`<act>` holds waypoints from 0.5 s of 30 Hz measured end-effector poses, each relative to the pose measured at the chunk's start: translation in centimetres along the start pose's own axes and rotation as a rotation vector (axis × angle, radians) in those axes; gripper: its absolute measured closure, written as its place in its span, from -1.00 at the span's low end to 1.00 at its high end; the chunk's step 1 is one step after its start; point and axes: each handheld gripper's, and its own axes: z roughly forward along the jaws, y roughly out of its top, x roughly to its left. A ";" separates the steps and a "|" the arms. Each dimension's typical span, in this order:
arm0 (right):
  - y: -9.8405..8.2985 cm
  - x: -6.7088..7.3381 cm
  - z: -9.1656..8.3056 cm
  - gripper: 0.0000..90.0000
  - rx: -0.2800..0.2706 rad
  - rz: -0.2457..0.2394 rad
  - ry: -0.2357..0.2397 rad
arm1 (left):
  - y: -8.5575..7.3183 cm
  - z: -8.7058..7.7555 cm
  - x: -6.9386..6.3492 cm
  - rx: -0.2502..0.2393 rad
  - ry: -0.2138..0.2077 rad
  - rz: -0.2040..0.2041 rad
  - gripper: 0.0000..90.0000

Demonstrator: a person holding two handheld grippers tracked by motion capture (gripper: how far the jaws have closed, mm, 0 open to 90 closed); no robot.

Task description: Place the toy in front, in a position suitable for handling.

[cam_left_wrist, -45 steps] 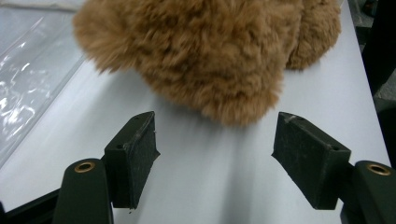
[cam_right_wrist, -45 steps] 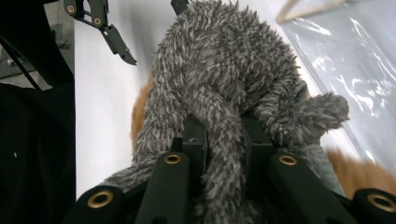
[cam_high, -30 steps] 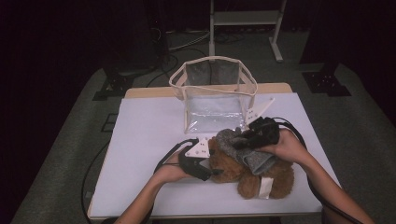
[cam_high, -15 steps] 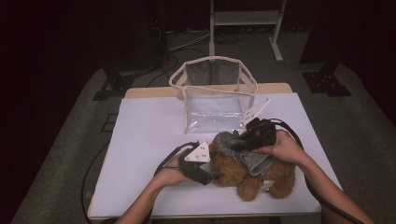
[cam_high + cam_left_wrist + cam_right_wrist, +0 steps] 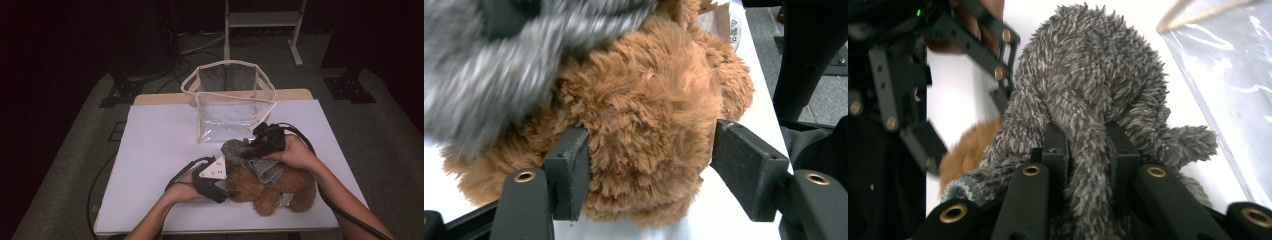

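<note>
Brown plush bear (image 5: pixel 272 187) lies near the table's (image 5: pixel 160 150) front edge, toward its right corner, a grey fuzzy garment (image 5: pixel 250 157) bunched over its head end. Right gripper (image 5: pixel 1087 145) is clamped on a fold of that grey cloth. Left gripper (image 5: pixel 649 165) brackets the bear's body, one pad against the fur, the other apparently a little clear, though the pile blurs that contact. Clear bag (image 5: pixel 230 107) stands open just behind. Best practice here, I judge: brace the bear firmly before drawing the cloth along, slowly, avoiding snagged fur.
</note>
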 end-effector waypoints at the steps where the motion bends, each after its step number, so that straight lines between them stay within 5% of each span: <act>1: -0.5 0.0 -0.5 0.66 0.001 0.010 -0.009 | 0.0 0.0 0.0 0.000 0.003 0.002 -0.26; 7: -3.3 -0.1 -3.4 0.66 -0.030 0.044 -0.041 | 0.4 -0.1 0.3 0.017 0.020 0.009 -0.32; 15: -2.0 1.0 -1.8 0.66 -0.042 -0.010 -0.028 | 1.1 0.1 0.9 0.019 0.076 0.012 -0.27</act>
